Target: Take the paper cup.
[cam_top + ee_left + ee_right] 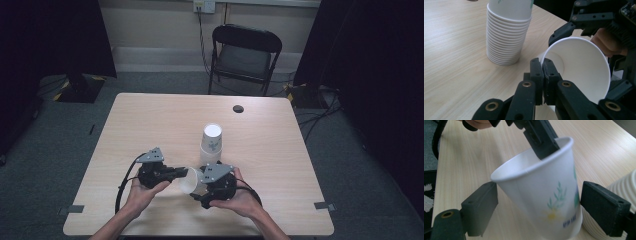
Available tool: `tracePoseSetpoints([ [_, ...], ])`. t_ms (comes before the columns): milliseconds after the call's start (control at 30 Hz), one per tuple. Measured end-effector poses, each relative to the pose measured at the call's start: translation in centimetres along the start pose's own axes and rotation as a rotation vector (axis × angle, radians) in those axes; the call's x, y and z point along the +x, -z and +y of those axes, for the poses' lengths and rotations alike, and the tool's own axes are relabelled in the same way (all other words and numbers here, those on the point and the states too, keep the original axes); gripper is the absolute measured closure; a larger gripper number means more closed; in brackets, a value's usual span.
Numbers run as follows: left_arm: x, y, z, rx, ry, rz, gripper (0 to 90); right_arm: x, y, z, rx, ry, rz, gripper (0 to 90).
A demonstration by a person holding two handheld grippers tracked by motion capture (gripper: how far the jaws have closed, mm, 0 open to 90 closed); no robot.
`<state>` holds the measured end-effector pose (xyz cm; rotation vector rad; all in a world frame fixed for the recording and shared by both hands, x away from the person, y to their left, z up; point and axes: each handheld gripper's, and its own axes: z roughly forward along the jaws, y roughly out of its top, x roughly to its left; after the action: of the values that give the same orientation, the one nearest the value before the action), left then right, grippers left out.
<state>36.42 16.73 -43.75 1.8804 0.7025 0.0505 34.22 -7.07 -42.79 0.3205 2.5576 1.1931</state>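
From the high view, your single paper cup [190, 181] lies on its side just in front of the stack of cups [211, 142], its long axis running across between your two hands, mouth toward your left hand-held gripper [176, 173] and base toward your right hand-held gripper [205, 181]. Both sit at the cup, so neither arm has any reach to make. The stack stands upright near the middle of the counter [150, 120], a pale wood top that is otherwise bare except for a small dark disc [238, 108] beyond the stack. Farther back past the stack stands a black folding chair [245, 57].

In the left gripper view, your left hand-held gripper [543, 65] is clamped on the cup's rim [574, 39], one jaw inside the mouth and one outside. The stack [507, 35] is to the left of the cup, close but apart.

In the right gripper view, your right hand-held gripper [537, 206] is spread wide, its jaws standing either side of the cup's printed wall [549, 195]. The near jaw looks just clear of the wall, though blur makes that hard to settle. The stack's ribbed edge [621, 187] is just beyond the right jaw.
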Motion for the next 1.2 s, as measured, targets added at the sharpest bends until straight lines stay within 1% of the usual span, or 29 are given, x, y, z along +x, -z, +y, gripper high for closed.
tracePoseSetpoints([
  [67, -0.1, -0.1, 0.0, 0.002, -0.004, -0.006, 88.1, 0.2, -0.3, 0.2, 0.003, 0.009, 0.0, 16.9],
  [100, -0.2, -0.1, 0.0, 0.002, -0.009, -0.005, 87.9, 0.3, -0.3, 0.3, 0.006, 0.009, 0.005, 18.1],
  [167, -0.2, -0.2, 0.0, 0.004, -0.007, -0.004, 87.4, 0.3, -0.4, 0.3, 0.005, 0.006, 0.011, 21.2],
  [233, -0.2, -0.2, 0.0, 0.006, -0.004, 0.006, 86.4, 0.3, -0.4, 0.4, -0.004, -0.011, 0.02, 25.4],
  [367, -0.3, -0.1, 0.0, -0.006, 0.001, 0.003, 83.9, 0.2, -0.3, 0.3, -0.032, -0.045, 0.038, 28.9],
  [433, -0.3, -0.1, 0.0, -0.011, 0.001, 0.001, 82.1, 0.2, -0.2, 0.3, -0.033, -0.048, 0.04, 30.1],
  [533, -0.3, -0.1, 0.0, -0.009, 0.002, -0.001, 82.3, 0.2, -0.3, 0.2, -0.036, -0.062, 0.045, 30.2],
  [600, -0.2, 0.0, 0.0, -0.008, 0.004, -0.006, 85.4, 0.1, -0.3, 0.1, -0.044, -0.071, 0.051, 27.5],
  [667, -0.2, 0.1, 0.1, -0.019, 0.015, -0.017, 86.6, 0.2, -0.3, 0.2, -0.058, -0.08, 0.054, 24.6],
  [767, -0.3, 0.0, 0.2, -0.023, 0.018, -0.035, 87.1, 0.3, -0.5, 0.2, -0.069, -0.082, 0.055, 22.1],
  [833, -0.4, 0.0, 0.2, -0.02, 0.02, -0.039, 87.1, 0.4, -0.6, 0.2, -0.069, -0.079, 0.052, 21.1],
  [867, -0.5, -0.2, 0.2, -0.026, 0.024, -0.046, 87.1, 0.5, -0.9, 0.2, -0.06, -0.074, 0.046, 19.8],
  [933, -0.7, -0.3, 0.2, -0.032, 0.034, -0.062, 87.1, 0.7, -1.0, 0.1, -0.061, -0.068, 0.038, 20.4],
  [967, -0.8, -0.3, 0.3, -0.031, 0.026, -0.062, 87.1, 0.8, -1.1, 0.1, -0.059, -0.065, 0.034, 20.5],
  [1033, -1.1, -0.5, 0.3, -0.02, 0.008, -0.049, 87.0, 0.9, -1.3, 0.1, -0.051, -0.061, 0.03, 22.3],
  [1067, -1.2, -0.5, 0.3, -0.012, 0.005, -0.046, 86.9, 1.0, -1.4, 0.1, -0.049, -0.054, 0.035, 22.9],
  [1133, -1.1, -0.6, 0.3, -0.017, 0.008, -0.041, 86.5, 1.0, -1.4, 0.0, -0.048, -0.054, 0.031, 24.3],
  [1200, -1.1, -0.5, 0.3, -0.013, 0.008, -0.038, 85.8, 0.9, -1.3, -0.1, -0.054, -0.071, 0.036, 25.9],
])
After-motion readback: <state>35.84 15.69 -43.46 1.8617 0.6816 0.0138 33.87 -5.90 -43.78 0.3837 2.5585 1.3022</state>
